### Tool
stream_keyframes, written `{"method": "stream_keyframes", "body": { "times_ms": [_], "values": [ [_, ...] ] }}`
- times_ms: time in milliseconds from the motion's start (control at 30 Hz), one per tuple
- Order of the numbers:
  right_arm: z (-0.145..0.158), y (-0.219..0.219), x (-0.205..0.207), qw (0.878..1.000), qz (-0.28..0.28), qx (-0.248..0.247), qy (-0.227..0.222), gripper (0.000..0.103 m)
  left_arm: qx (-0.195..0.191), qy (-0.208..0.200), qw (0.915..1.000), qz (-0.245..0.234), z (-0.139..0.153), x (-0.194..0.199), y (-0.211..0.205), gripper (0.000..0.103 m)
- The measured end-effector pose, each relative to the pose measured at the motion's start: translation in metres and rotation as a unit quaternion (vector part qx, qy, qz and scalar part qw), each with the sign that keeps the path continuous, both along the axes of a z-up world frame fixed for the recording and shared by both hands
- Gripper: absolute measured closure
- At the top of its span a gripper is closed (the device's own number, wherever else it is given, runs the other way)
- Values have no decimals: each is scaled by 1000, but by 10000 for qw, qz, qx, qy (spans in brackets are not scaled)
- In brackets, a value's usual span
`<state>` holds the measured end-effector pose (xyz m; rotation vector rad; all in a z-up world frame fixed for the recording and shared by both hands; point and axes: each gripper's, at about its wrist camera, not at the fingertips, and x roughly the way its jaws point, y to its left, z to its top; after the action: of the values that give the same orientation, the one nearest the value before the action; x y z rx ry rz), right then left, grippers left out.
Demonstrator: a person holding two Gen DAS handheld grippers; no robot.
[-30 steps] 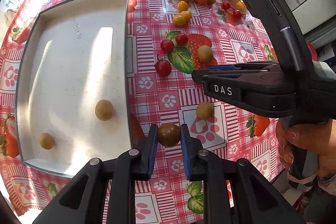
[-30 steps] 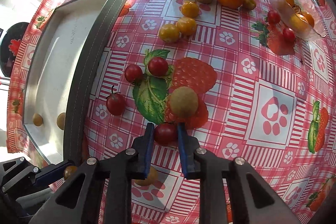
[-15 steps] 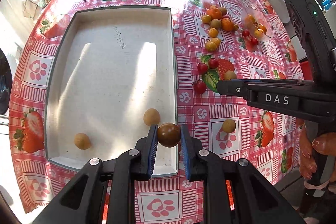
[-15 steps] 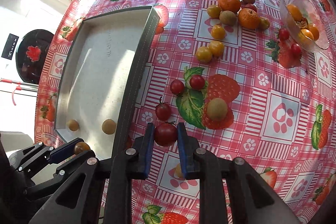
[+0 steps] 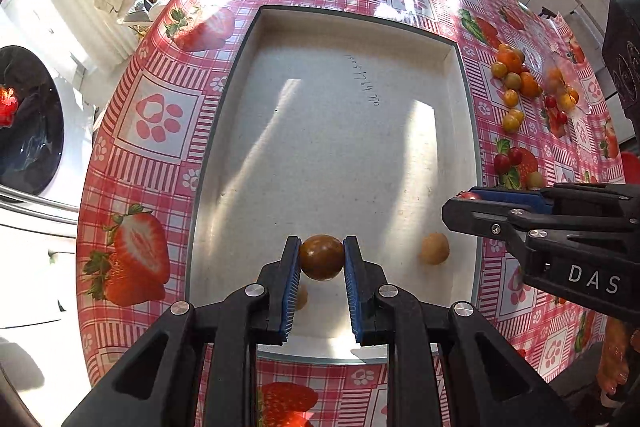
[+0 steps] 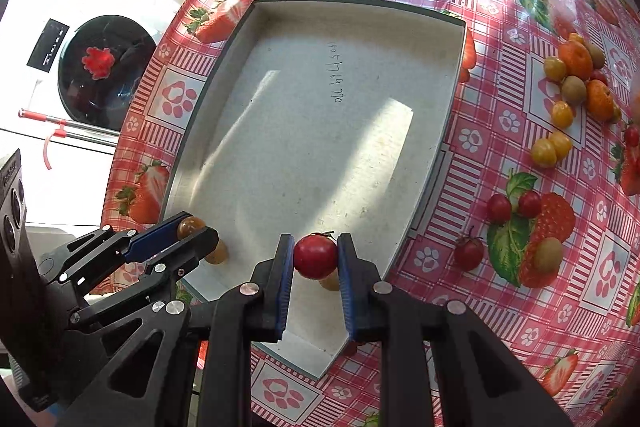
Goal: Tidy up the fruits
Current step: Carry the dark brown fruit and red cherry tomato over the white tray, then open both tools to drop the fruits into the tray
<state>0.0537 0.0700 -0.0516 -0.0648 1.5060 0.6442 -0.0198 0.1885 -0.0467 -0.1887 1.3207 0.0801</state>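
My left gripper (image 5: 321, 259) is shut on a dark brown-green tomato (image 5: 322, 257) and hangs over the near end of the white tray (image 5: 352, 27). My right gripper (image 6: 315, 255) is shut on a red cherry tomato (image 6: 315, 255), also above the tray's (image 6: 320, 5) near end. In the left wrist view the right gripper (image 5: 468, 195) reaches in from the right. In the right wrist view the left gripper (image 6: 188, 227) shows at the lower left. A tan round fruit (image 5: 435, 247) lies in the tray; another (image 5: 301, 297) is half hidden behind my left fingers.
Loose fruit lies on the strawberry-print tablecloth to the right of the tray: red cherry tomatoes (image 6: 499, 207), yellow tomatoes (image 6: 544, 153), oranges (image 6: 576, 59) and a kiwi-like fruit (image 6: 549, 254). A washing machine door (image 6: 106, 71) stands beyond the table's left edge.
Both grippers have moved left from the tablecloth to above the tray, each still holding its tomato. The loose fruit pile now lies further right in both views.
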Motion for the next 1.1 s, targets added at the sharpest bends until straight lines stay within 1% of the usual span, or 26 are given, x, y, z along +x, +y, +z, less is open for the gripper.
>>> {"method": "stream_keyframes", "body": {
  "times_ms": [167,400,500,567,600,633,667,700,733,767,800,833,867,933,967,1100],
  "values": [
    [-12,19,-1,9997,141,-195,51,80,1,94,9999,41,-13,6,9,80],
    [-30,29,-1,9986,212,-450,161,79,-11,212,9998,10,-27,10,11,80],
    [-37,33,-2,9980,267,-518,230,77,26,330,9995,-2,-33,13,7,80],
    [-40,34,-3,9977,304,-543,284,77,-1,399,9992,-100,-37,12,8,80],
    [-42,35,-3,9976,308,-554,295,76,15,440,9990,-103,-39,12,7,80],
    [-41,34,-3,9975,296,-557,304,71,29,474,9988,-98,-41,13,6,80],
    [-41,33,-2,9976,278,-549,309,64,42,495,9987,-93,-42,13,5,76],
    [-40,35,-2,9978,255,-539,303,59,57,511,9986,-82,-43,13,5,70],
    [-39,34,-1,9980,226,-528,280,51,116,507,9986,-53,-43,14,3,49],
    [-37,33,0,9982,195,-497,275,45,159,441,9989,-25,-41,14,2,33],
    [-35,32,1,9985,164,-439,285,43,201,345,9992,-6,-39,14,1,31],
    [-33,31,2,9987,143,-390,287,37,215,322,9992,-17,-37,14,0,31],
    [-31,30,2,9989,131,-356,267,32,206,351,9992,-36,-37,14,0,31],
    [-25,30,3,9993,106,-294,217,26,235,395,9989,-41,-37,16,-2,31],
    [-22,29,3,9994,89,-265,195,24,254,393,9989,-42,-36,16,-2,31],
    [-6,24,4,9997,-44,-239,37,22,246,359,9990,-57,-30,15,-7,31]
  ]
}}
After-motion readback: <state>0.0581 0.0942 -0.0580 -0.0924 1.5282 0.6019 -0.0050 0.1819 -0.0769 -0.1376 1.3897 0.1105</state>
